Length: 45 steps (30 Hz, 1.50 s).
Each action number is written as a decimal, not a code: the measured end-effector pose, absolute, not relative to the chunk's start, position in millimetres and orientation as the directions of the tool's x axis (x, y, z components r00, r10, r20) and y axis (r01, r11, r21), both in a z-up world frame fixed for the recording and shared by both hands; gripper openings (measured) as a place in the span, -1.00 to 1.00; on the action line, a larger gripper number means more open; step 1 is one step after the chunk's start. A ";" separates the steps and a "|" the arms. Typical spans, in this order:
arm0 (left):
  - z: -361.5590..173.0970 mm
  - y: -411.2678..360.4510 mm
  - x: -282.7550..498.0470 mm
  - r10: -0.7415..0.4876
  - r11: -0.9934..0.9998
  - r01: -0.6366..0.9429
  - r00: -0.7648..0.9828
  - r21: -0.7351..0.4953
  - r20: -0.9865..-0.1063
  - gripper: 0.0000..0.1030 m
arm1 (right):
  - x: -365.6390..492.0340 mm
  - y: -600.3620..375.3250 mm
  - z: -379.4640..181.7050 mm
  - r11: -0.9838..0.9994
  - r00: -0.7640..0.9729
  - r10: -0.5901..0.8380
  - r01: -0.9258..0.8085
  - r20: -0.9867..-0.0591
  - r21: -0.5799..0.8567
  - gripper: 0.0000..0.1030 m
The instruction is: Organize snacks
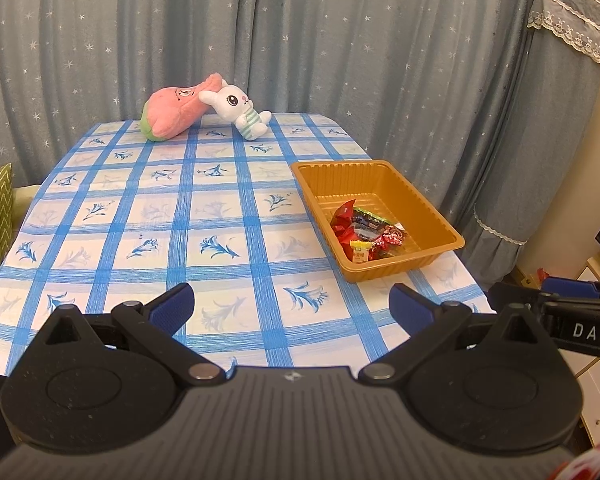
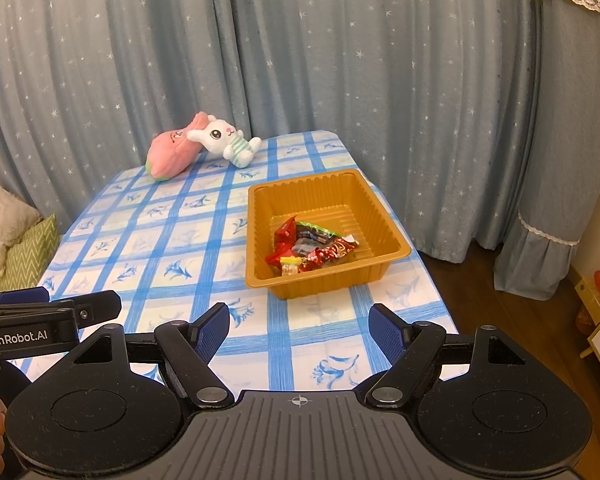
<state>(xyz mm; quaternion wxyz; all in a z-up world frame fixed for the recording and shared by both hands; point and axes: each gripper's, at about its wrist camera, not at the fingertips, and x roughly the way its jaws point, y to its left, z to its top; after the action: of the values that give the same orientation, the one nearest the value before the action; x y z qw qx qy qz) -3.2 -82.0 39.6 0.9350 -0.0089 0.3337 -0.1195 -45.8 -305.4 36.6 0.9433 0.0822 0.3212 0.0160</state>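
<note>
An orange plastic tray (image 1: 436,216) (image 2: 384,216) stands on the right side of a table with a blue checked cloth (image 1: 180,216) (image 2: 172,240). Several wrapped snacks (image 1: 366,232) (image 2: 312,246) lie piled in its near part, red, green and yellow. My left gripper (image 1: 292,304) is open and empty, above the table's near edge, left of the tray. My right gripper (image 2: 300,322) is open and empty, just short of the tray's near wall. Each gripper shows at the edge of the other's view (image 1: 560,300) (image 2: 52,308).
A pink plush toy (image 1: 176,110) (image 2: 172,152) and a white rabbit plush (image 1: 240,110) (image 2: 228,140) lie at the table's far edge. A starred blue curtain (image 1: 300,40) hangs behind. Cushions (image 2: 16,240) sit at the left. Wooden floor (image 2: 500,300) and boxes are at the right.
</note>
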 end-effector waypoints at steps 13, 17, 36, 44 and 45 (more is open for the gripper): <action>39.4 -82.8 -3.2 -0.229 0.971 0.216 0.749 -0.097 -0.621 1.00 | -46.3 -307.3 37.5 0.986 0.793 0.083 0.023 -0.603 0.167 0.48; 39.3 -83.2 -3.4 -0.229 0.971 0.217 0.749 -0.097 -0.622 1.00 | -46.3 -307.2 37.5 0.986 0.793 0.084 0.023 -0.603 0.167 0.48; 39.2 -83.5 -3.3 -0.229 0.971 0.217 0.749 -0.097 -0.622 1.00 | -45.6 -309.0 38.4 0.985 0.794 0.083 0.025 -0.602 0.169 0.48; 39.1 -83.3 -3.2 -0.229 0.971 0.216 0.749 -0.098 -0.622 1.00 | -45.7 -309.5 38.8 0.985 0.794 0.083 0.026 -0.602 0.170 0.48; 39.1 -83.3 -3.2 -0.229 0.971 0.216 0.749 -0.098 -0.622 1.00 | -45.7 -309.5 38.7 0.985 0.794 0.083 0.026 -0.602 0.170 0.48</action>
<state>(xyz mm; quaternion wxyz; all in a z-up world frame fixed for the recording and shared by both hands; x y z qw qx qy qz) -3.2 -83.3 39.1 0.9350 -0.0099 0.3339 -0.1191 -45.7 -309.5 38.7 0.9433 0.0849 0.3205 0.0151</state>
